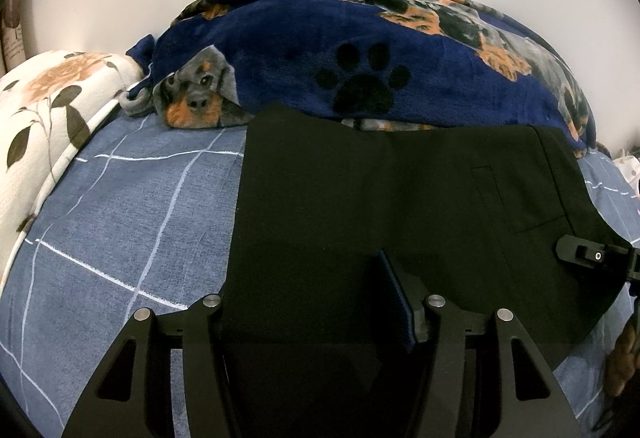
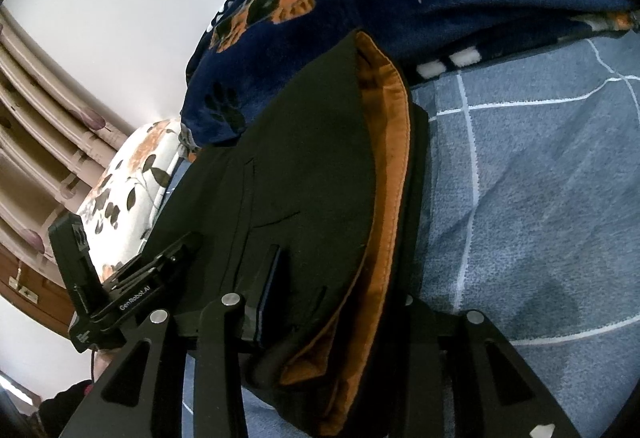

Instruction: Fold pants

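Pants (image 1: 360,198): black, laid on the blue checked sheet (image 1: 120,218) of a bed, the far edge against a navy dog-print blanket (image 1: 400,50); a floral pillow (image 1: 52,110) is seen at the left.
Progress: several layers are stacked, with an orange-brown lining (image 2: 390,174) exposed along one edge in the right wrist view, so at least one fold is judged done.
Left to do: a final fold or smoothing is judged possible; the whole outline is not shown.
Long axis: it is judged to run across the left wrist view, waist end with the welt pocket (image 1: 488,194) toward the right.
Left gripper (image 1: 316,314): jaws are held apart with the near cloth edge between them; whether the cloth is pressed cannot be told.
Right gripper (image 2: 340,318): clamped on the layered waist edge.
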`<state>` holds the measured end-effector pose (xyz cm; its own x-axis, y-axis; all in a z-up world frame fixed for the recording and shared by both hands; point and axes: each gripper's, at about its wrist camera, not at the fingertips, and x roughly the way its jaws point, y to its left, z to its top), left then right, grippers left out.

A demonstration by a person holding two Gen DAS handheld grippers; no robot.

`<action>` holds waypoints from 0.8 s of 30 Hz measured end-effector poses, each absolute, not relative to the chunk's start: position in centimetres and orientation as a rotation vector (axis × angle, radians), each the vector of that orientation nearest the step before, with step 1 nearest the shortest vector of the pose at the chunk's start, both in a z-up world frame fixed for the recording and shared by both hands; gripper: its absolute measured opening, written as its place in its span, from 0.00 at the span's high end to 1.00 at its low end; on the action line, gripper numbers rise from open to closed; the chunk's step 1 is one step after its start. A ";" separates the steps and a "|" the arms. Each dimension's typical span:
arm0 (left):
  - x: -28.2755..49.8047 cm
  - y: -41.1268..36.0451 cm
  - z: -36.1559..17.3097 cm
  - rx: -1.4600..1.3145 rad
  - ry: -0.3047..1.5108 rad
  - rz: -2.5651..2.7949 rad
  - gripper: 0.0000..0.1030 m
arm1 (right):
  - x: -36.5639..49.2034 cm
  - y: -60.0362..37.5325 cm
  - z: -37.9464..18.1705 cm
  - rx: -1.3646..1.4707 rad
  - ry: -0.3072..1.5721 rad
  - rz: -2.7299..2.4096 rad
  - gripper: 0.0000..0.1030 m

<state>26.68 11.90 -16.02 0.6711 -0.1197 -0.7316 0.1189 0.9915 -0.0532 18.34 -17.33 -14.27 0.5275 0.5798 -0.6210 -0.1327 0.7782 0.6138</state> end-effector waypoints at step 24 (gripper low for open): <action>26.7 11.9 -16.1 0.001 0.823 -0.134 0.43 | 18.3 -17.2 -14.2 0.535 0.923 0.450 0.69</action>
